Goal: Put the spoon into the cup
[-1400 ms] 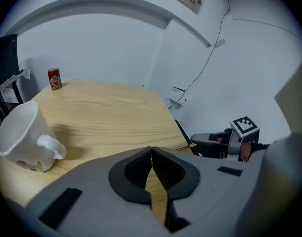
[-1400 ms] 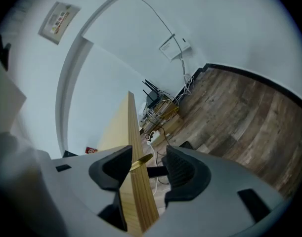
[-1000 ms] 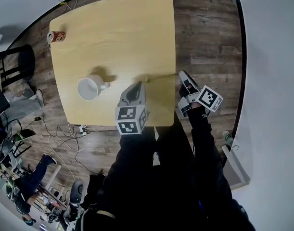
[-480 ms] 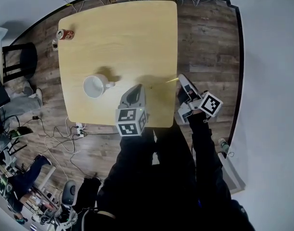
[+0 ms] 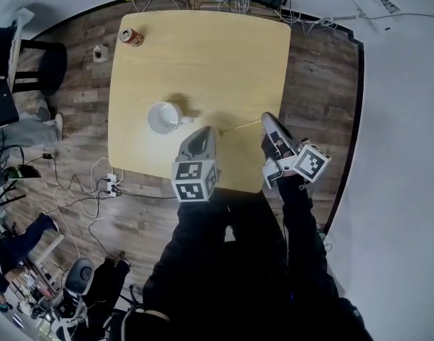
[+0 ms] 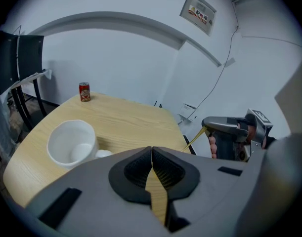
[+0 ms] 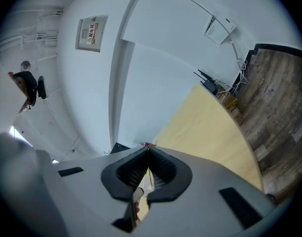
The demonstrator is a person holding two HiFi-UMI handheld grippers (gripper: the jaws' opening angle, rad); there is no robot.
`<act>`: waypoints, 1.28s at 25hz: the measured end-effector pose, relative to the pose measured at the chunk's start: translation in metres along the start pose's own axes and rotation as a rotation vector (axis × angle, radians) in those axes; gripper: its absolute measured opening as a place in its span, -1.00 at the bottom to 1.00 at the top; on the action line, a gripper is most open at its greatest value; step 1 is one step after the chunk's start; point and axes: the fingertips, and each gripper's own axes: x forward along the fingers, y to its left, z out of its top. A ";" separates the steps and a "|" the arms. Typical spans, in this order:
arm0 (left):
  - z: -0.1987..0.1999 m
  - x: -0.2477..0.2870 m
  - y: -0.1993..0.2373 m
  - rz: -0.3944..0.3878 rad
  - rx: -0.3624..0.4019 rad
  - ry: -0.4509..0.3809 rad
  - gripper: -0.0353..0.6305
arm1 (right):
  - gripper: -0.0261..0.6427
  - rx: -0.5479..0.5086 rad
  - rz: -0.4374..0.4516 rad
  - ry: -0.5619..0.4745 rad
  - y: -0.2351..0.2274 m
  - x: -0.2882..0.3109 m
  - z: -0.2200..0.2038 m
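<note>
Right gripper (image 5: 267,122) has its jaws pinched tight on one end of the thin gold spoon (image 5: 239,126), which juts out over the table (image 5: 217,62); left gripper (image 6: 151,149) is closed on nothing just beside it. Gripped so near its end, the spoon could swivel or slip free, or clip the rim and topple the white cup (image 5: 162,117) standing upright further in

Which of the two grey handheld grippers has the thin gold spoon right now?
The right gripper: its jaws are shut on the thin gold spoon, which sticks out from its tip. The left gripper has its jaws shut with nothing between them.
</note>
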 end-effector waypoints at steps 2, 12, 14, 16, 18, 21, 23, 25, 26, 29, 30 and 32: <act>0.005 -0.009 0.017 0.019 -0.018 -0.015 -0.79 | -0.85 -0.012 0.018 0.015 0.015 0.019 -0.006; 0.021 -0.049 0.089 0.087 -0.086 -0.067 -0.79 | -0.85 -0.066 0.082 0.056 0.079 0.098 -0.039; 0.022 -0.055 0.104 0.098 -0.099 -0.071 -0.79 | -0.85 -0.080 0.078 0.064 0.085 0.114 -0.046; 0.022 -0.057 0.118 0.111 -0.111 -0.070 -0.79 | -0.85 -0.095 0.063 0.073 0.086 0.130 -0.054; 0.020 -0.058 0.131 0.123 -0.124 -0.064 -0.79 | -0.85 -0.120 0.041 0.087 0.084 0.145 -0.063; 0.015 -0.059 0.153 0.136 -0.144 -0.051 -0.79 | -0.85 -0.163 0.003 0.118 0.078 0.166 -0.081; 0.012 -0.059 0.165 0.141 -0.153 -0.042 -0.79 | -0.85 -0.183 -0.023 0.139 0.073 0.178 -0.093; 0.008 -0.057 0.173 0.144 -0.157 -0.031 -0.79 | -0.85 -0.191 -0.043 0.157 0.067 0.186 -0.103; 0.007 -0.056 0.176 0.145 -0.159 -0.026 -0.79 | -0.85 -0.194 -0.051 0.165 0.064 0.189 -0.107; 0.004 -0.054 0.186 0.147 -0.164 -0.015 -0.79 | -0.85 -0.205 -0.073 0.184 0.055 0.196 -0.117; 0.003 -0.054 0.189 0.148 -0.166 -0.011 -0.79 | -0.85 -0.208 -0.080 0.190 0.053 0.198 -0.120; 0.001 -0.054 0.194 0.148 -0.169 -0.005 -0.79 | -0.85 -0.214 -0.092 0.201 0.050 0.200 -0.125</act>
